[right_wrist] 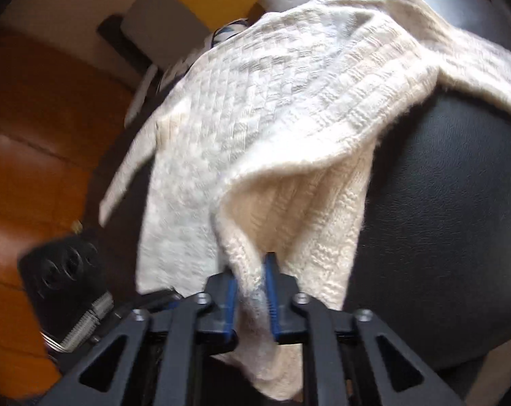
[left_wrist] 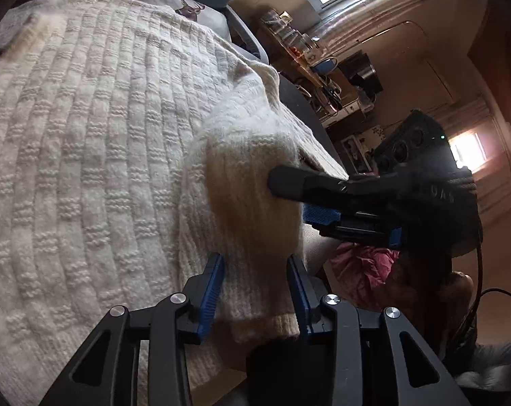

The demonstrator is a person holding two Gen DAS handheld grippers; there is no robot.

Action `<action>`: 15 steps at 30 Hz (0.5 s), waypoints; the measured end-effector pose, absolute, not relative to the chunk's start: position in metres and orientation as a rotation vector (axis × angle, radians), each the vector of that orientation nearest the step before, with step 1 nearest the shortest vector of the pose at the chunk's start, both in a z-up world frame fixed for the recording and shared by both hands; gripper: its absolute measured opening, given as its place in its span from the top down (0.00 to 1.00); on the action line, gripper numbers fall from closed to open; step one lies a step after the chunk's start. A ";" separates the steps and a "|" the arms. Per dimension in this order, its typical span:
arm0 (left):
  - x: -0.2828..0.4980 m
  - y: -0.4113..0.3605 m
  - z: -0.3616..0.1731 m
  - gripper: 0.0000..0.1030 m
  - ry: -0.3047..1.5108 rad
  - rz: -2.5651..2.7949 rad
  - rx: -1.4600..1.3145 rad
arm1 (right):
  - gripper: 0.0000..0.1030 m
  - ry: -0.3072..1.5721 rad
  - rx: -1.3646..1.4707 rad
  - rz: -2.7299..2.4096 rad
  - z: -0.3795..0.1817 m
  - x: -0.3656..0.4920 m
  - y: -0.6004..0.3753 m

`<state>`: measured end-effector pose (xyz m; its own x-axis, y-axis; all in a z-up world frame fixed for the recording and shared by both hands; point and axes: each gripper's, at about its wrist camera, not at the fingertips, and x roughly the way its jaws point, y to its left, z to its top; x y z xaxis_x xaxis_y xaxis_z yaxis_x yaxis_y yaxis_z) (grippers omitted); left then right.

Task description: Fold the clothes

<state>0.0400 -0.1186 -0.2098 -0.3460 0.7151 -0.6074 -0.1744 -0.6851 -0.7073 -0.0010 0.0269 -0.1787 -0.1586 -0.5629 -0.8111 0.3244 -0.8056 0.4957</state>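
- Sweater (left_wrist: 96,142), cream, chunky knit, spread across a dark leather-like cushion (right_wrist: 451,223); body lies mostly flat, one edge hangs off the side toward the orange-brown floor (right_wrist: 28,128).
- Sleeve or hem fold (right_wrist: 289,209) lifted off the cushion, tenting up from the body.
- Pillow (left_wrist: 187,6) with a deer print sits beyond the far end of the sweater.
- Red cloth (left_wrist: 360,270) bunched low beside the seat; touching nothing in hand.
- Right gripper (right_wrist: 252,291) clamped on the lifted knit, blue pads pinching a ridge of fabric; seen from the left wrist camera, it bites into the raised bulge.
- Left gripper (left_wrist: 255,280) with jaws partly apart, straddling the ribbed edge; pads flank the knit, whether they press it I cannot tell.
- Risk: loose fuzzy knit could stretch or slide out of the right pinch if pulled fast, dropping the fold crooked.
- Risk: overhanging edge may drag the whole garment off the slick cushion once one side lifts.
- Risk: left jaws may close on two layers, bunching the fold.
- Containers: none clearly in view; shelf clutter in the background too small to read.
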 end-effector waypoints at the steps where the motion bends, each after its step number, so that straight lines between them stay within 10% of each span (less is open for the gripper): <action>1: 0.040 -0.114 -0.210 0.62 -0.724 2.057 -1.320 | 0.94 -0.229 1.523 -2.029 -0.179 0.002 0.030; 15: 0.027 -0.206 -0.216 0.56 -0.856 2.387 -1.391 | 0.95 -0.129 1.656 -2.365 -0.181 -0.003 0.175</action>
